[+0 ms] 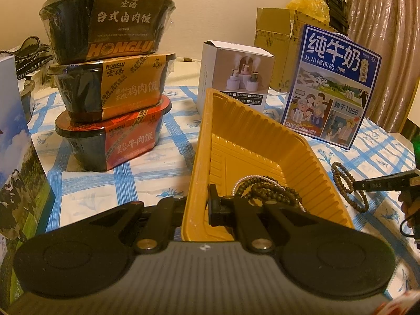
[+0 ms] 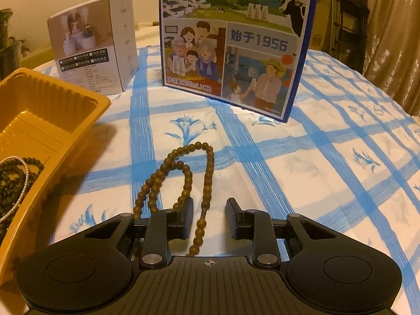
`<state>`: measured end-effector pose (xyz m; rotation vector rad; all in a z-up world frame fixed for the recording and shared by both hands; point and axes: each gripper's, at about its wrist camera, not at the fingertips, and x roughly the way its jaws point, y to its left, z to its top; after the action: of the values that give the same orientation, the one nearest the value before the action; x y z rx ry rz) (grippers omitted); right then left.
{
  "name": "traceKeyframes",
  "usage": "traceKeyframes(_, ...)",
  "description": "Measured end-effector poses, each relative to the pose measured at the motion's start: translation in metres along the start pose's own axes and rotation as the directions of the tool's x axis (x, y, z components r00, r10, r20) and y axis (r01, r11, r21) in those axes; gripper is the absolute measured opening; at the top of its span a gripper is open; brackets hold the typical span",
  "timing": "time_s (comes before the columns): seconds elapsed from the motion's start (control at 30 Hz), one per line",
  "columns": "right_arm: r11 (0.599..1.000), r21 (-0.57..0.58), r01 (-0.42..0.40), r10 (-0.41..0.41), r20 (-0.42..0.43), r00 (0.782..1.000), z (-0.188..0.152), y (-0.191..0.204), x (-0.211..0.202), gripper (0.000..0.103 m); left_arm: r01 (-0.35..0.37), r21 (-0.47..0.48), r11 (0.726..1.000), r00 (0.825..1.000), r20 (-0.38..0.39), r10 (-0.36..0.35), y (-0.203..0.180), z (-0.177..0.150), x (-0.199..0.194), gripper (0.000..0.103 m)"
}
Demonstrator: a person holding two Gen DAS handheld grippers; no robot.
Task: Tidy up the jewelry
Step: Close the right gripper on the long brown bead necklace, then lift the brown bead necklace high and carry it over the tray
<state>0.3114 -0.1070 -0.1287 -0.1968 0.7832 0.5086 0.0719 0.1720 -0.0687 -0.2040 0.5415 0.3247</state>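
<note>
Currently left gripper (image 1: 195, 206) is clamped on the yellow ribbed plastic tray's (image 1: 249, 131) near rim, frame centre. Right gripper (image 2: 210, 214) is open, brown wooden bead strand (image 2: 207, 173) between its fingers, untouched.

Left black plastic two-finger claw (image 1: 214, 204): ribbed grey housing, round black side discs, silver pivot screws; right black plastic two-finger claw (image 2: 210, 214) matches, crosshair mark centred.

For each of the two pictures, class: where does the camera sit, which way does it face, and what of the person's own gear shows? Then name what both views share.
Left wrist: on the left gripper, shut on the yellow tray rim, facing stacked meal bowls; the right gripper shows at right.
Right wrist: on the right gripper, angled down over the brown bead string.
Shared: tray, beads, milk carton, white box.
</note>
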Motion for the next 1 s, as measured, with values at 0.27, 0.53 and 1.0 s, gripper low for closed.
traceKeyframes(0.27,0.999,-0.03,-0.022,0.022,0.003,1.0,0.001,0.003,0.005,0.007,-0.003,0.001,1.0,1.0,-0.002,0.003,0.0,0.0,0.0,0.005)
traceKeyframes(0.53,0.995,0.054,-0.088,0.087,0.031,0.996,0.003,-0.011,-0.021,0.007,-0.002,-0.001,1.0,1.0,-0.003,0.002,0.0,-0.001,0.0,0.005)
traceKeyframes(1.0,0.98,0.015,-0.196,0.185,0.265,0.946,0.079,0.0,-0.141,0.007,-0.001,-0.016,1.0,1.0,-0.005,0.0,0.003,-0.004,0.0,0.005)
